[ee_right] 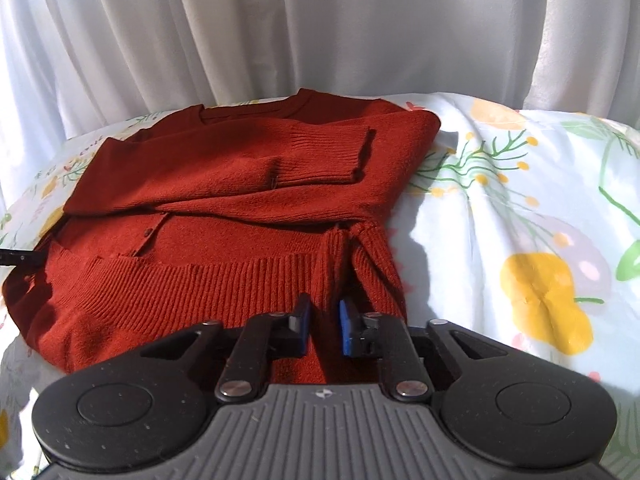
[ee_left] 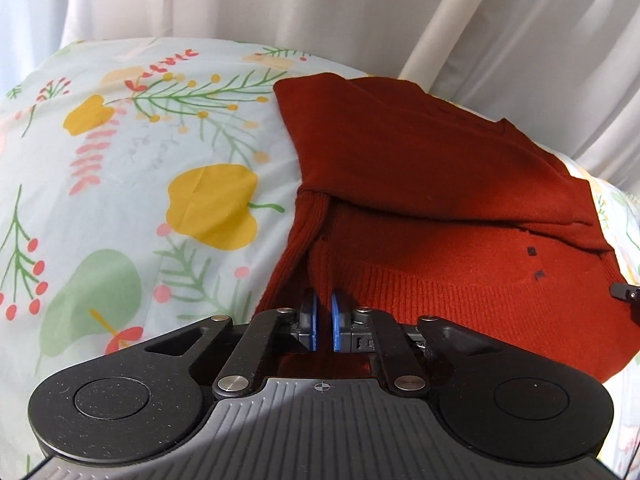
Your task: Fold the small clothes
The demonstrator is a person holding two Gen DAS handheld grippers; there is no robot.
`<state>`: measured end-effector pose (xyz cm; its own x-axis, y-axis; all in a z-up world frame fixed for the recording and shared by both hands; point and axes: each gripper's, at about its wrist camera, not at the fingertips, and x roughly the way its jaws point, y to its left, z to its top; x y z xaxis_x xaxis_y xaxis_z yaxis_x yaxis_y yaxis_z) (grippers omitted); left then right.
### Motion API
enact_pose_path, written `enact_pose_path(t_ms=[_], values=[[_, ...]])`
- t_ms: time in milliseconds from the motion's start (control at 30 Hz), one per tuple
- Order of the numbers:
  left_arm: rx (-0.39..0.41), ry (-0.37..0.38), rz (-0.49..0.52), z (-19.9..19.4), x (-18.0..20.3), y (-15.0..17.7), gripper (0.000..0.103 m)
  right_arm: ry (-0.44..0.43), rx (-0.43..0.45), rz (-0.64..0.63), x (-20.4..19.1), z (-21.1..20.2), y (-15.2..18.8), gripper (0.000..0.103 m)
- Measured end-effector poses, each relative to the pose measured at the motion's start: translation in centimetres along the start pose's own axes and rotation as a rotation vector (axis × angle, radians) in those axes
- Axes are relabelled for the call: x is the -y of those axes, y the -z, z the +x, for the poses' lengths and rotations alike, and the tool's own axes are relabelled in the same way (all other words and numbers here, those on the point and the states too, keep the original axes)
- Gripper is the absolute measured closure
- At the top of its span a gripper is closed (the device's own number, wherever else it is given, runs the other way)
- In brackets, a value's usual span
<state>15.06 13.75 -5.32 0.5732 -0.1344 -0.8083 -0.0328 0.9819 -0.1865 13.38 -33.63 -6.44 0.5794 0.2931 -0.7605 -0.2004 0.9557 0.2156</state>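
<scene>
A rust-red knitted cardigan (ee_left: pixel 440 200) lies on a floral cloth, its sleeves folded across the body. My left gripper (ee_left: pixel 323 312) is shut on the ribbed hem at the cardigan's near left corner, and the knit is pulled up between the blue pads (ee_left: pixel 311 320). In the right wrist view the cardigan (ee_right: pixel 224 208) lies ahead and to the left. My right gripper (ee_right: pixel 324 316) is shut on the ribbed hem at its near right corner, with knit bunched between the pads (ee_right: pixel 345 326). The other gripper's tip shows at the frame edges (ee_left: pixel 626 293) (ee_right: pixel 20 259).
The floral cloth (ee_left: pixel 140 200) (ee_right: pixel 520 220) covers the whole surface, printed with yellow fruit, green leaves and red berries. White curtains (ee_right: pixel 320 32) hang close behind the far edge. A white pole (ee_left: pixel 440 20) leans behind the cardigan in the left wrist view.
</scene>
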Motion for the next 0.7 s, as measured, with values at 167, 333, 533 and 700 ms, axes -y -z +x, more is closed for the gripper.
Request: enact_pose_path(t_ms=[167, 333, 533, 700], values=[[0.135, 0.064, -0.065, -3.7, 0.4, -2.7, 0.096, -0.04, 0.092, 0.024, -0.5, -2.3, -1.7, 0.098], [0.286, 0.063, -0.096, -4.6, 0.9, -8.5, 0.096, -0.034, 0.256, 0.125, 0.6, -4.6, -6.1, 0.098], [0.23, 0.013, -0.101, 2.2, 0.9, -11.0, 0.095, 0.066, 0.23, 0.151, 1.7, 0.3, -9.4, 0.098], [0.179, 0.007, -0.081, 4.7, -0.3, -8.8, 0.083, 0.092, 0.123, 0.143, 2.6, 4.2, -9.0, 0.097]])
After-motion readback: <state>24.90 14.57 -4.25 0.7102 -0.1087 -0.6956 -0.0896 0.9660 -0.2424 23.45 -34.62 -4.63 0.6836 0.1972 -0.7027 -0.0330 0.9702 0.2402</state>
